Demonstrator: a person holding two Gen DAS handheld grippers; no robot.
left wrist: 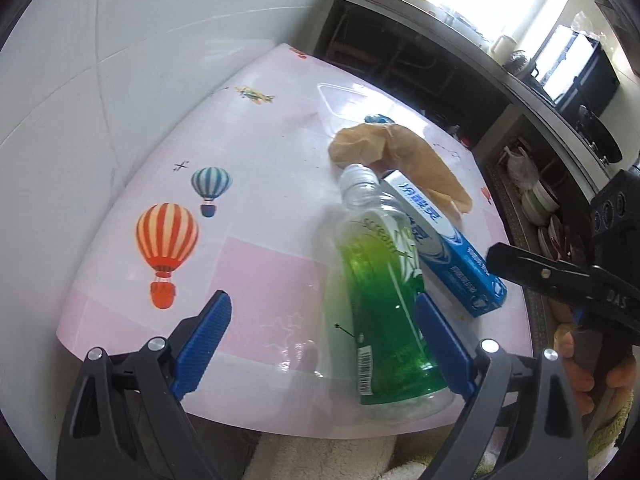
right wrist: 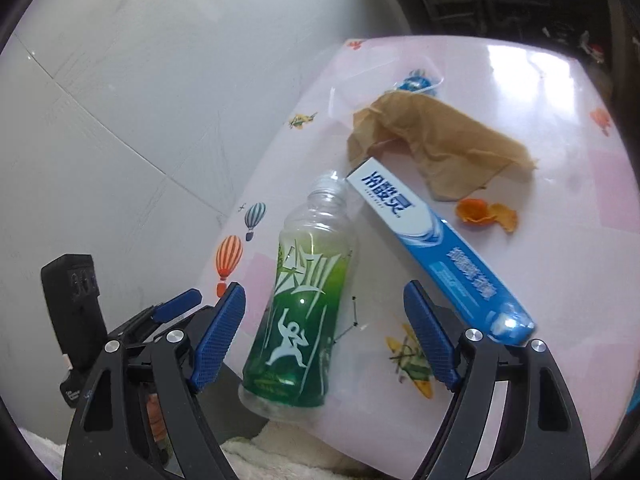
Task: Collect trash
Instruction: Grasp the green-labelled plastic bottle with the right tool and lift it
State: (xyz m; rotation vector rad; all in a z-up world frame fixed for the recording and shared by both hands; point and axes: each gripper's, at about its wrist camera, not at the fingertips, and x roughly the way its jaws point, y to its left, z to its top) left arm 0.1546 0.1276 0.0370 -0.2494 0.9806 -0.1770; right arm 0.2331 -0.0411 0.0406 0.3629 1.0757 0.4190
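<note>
Trash lies on the table (right wrist: 520,80): a green bottle (right wrist: 300,312) on its side at the near edge. Right gripper (right wrist: 324,336) straddles it, jaws wide, nothing held; left gripper (left wrist: 324,344) likewise agape. Closing on it looks next.

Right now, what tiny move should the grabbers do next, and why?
Probably close the right gripper on the green bottle. It lies on the table, already between those open jaws, while the blue box lies outside them.
</note>
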